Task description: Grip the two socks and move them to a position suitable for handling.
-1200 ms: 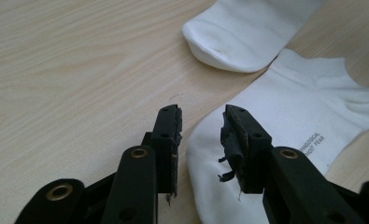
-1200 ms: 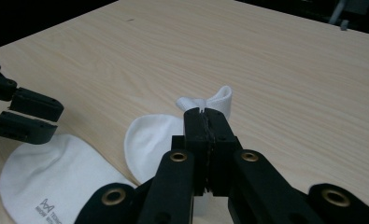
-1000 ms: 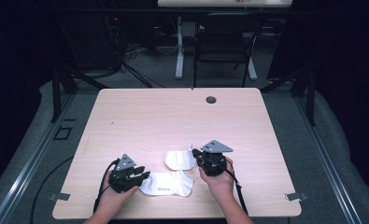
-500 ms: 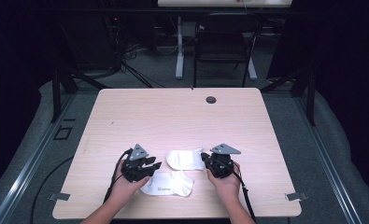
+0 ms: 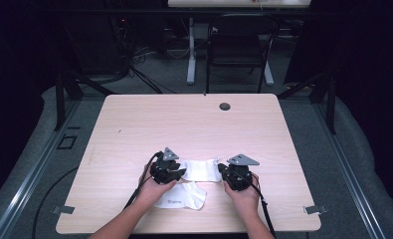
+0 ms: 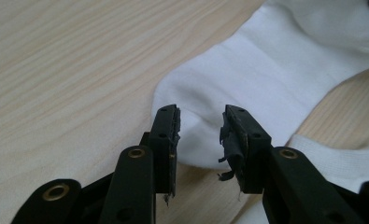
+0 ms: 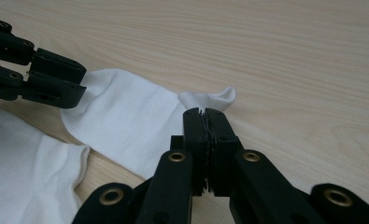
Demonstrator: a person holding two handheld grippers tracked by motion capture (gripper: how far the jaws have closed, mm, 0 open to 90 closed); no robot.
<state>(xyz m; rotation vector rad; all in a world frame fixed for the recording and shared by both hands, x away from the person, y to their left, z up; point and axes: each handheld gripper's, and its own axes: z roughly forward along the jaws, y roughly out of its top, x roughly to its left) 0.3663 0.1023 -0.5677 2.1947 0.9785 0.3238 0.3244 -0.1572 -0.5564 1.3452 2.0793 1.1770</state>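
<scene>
Starting near: we see a second white sock [image 5: 181,197] lying flat by the near table edge, between the two forearms, with small grey print on it. Just beyond it lies the white sock [image 5: 200,170] being worked, stretched left to right between the grippers. Our left gripper [image 5: 176,173] sits at its left end; in the left gripper view its jaws stand partly apart over the sock's rounded end, pads not pressing on cloth. Our right gripper [image 7: 204,115] is at the right end, jaws closed tight on the sock's edge, a small fold of fabric [image 7: 210,99] poking past the tips. Wooden table [image 5: 184,124] stretches bare beyond; a dark round grommet [image 5: 225,106] sits near the far edge. Chair [image 5: 239,50] stands farther back.
</scene>
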